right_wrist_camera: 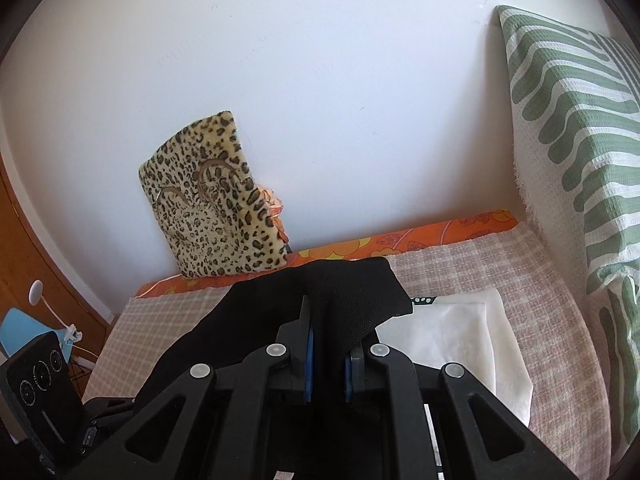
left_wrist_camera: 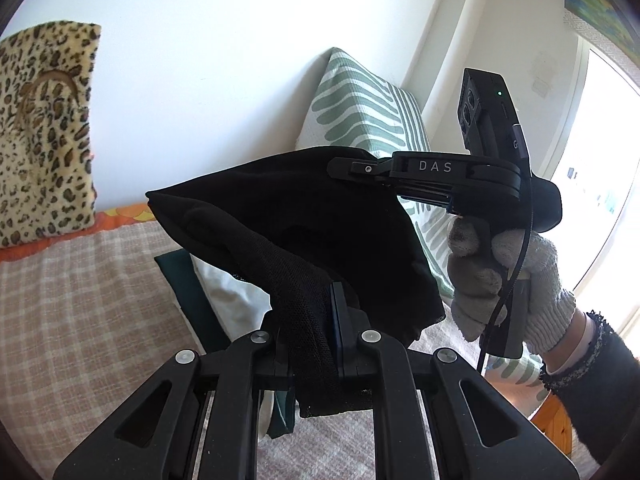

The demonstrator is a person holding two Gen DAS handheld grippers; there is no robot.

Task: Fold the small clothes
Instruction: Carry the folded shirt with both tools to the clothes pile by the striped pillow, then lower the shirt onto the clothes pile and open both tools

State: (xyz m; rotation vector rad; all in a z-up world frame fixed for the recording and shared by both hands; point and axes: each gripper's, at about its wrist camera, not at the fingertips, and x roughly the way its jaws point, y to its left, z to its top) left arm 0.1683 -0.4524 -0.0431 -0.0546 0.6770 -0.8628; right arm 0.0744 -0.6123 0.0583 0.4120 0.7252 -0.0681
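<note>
I'm holding a black garment (left_wrist_camera: 288, 216) up off the bed (left_wrist_camera: 80, 280) with both tools, so it is hanging clear and I can line up an edge for the fold. My left hand-held gripper (left_wrist_camera: 320, 320) is clamping a mesh-like edge of it between the closed pads, close in front of the camera. My right hand-held gripper (left_wrist_camera: 348, 168) is pinching the far top corner, jaws closed on the cloth, so the fabric is stretching between the two grips and sagging in the middle.

From the right wrist view, the same black garment is bunching between that gripper's blue pads (right_wrist_camera: 308, 356), with a corner flopping over the top.

My right hand (left_wrist_camera: 512, 280), in a grey knit glove, is wrapping the handle, tool lying roughly level and pointing across toward the left one. Both tools are tilting down toward the bed.

Under the garment, a white cloth (right_wrist_camera: 452, 340) and a dark green piece (left_wrist_camera: 180, 284) are lying flat on the checked bed cover. A leopard-print cushion (right_wrist_camera: 212, 200) and a green striped pillow (right_wrist_camera: 572, 120) are leaning on the wall (right_wrist_camera: 320, 80).

Fold looks not yet made; likely next is laying it flat.
</note>
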